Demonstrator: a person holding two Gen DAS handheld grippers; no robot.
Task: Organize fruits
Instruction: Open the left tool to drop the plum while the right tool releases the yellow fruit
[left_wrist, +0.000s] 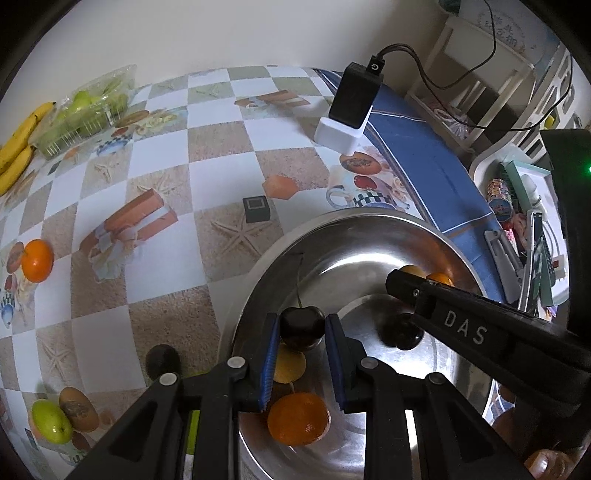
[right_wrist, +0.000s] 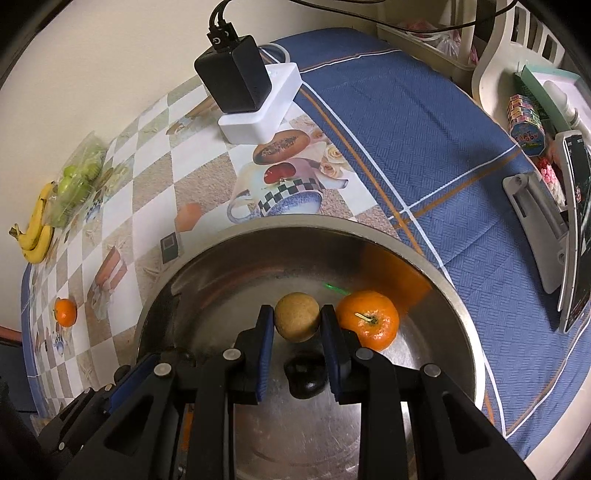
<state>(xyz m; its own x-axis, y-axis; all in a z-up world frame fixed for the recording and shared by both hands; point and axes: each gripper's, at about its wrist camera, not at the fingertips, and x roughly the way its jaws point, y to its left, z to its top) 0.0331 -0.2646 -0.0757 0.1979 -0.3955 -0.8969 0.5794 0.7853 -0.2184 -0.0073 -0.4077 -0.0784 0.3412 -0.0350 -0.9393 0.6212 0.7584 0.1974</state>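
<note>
Left wrist view close above steel bowl (left_wrist: 369, 236) near rim, facing across checkered tablecloth (left_wrist: 155, 155), right wrist view close over bowl, facing charger block (right_wrist: 236, 88), both share bowl, cloth, charger.

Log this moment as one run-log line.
left gripper: shut on dark cherry | right gripper: shut on tan fruit | both over steel bowl

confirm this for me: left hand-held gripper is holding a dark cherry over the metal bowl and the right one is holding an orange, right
Not quite. The left hand-held gripper does hold the dark cherry over the metal bowl, but the right hand-held gripper holds a small tan-brown round fruit, not an orange. The right wrist view shows the orange lying in the bowl just beside that gripper's finger.
</note>
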